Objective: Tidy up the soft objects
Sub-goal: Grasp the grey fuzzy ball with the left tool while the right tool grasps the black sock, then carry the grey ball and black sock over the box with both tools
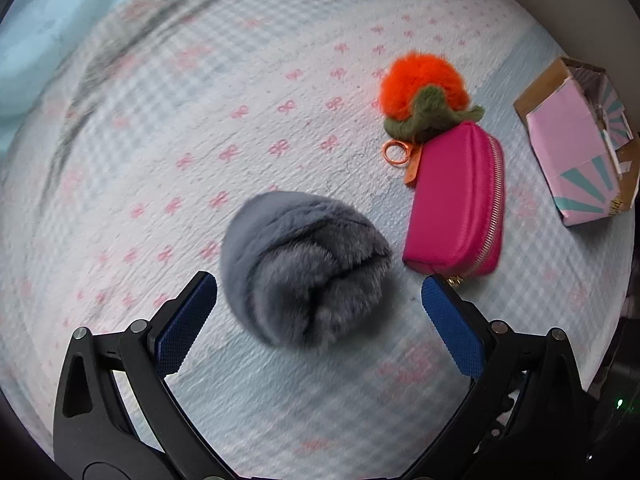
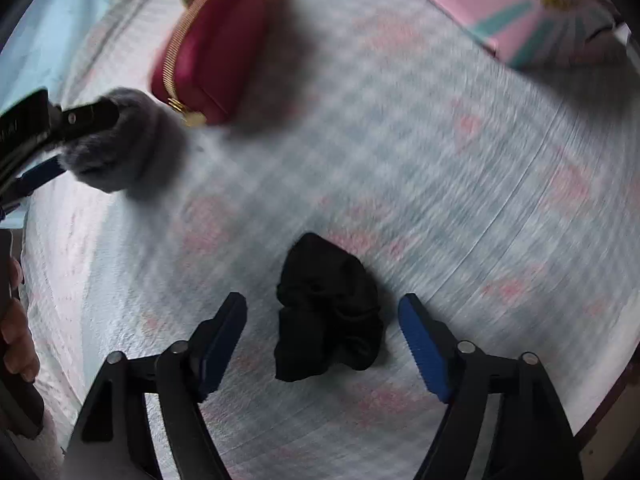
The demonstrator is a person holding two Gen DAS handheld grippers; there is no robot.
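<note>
A grey furry pouch (image 1: pixel 300 264) lies on the patterned bedspread (image 1: pixel 200 100), between the open fingers of my left gripper (image 1: pixel 319 290), which is not closed on it. It also shows in the right wrist view (image 2: pixel 120 140) with the left gripper at its sides. A black scrunchie (image 2: pixel 326 312) lies between the open fingers of my right gripper (image 2: pixel 322 310). A pink zip pouch (image 1: pixel 456 200) lies right of the grey one, with an orange and green pompom keychain (image 1: pixel 420 92) behind it.
An open cardboard box (image 1: pixel 580 140) with pink and teal print stands at the right; it also shows in the right wrist view (image 2: pixel 520 4). A light blue cloth (image 1: pixel 48 20) lies at the far left. The bed's edge runs along the right.
</note>
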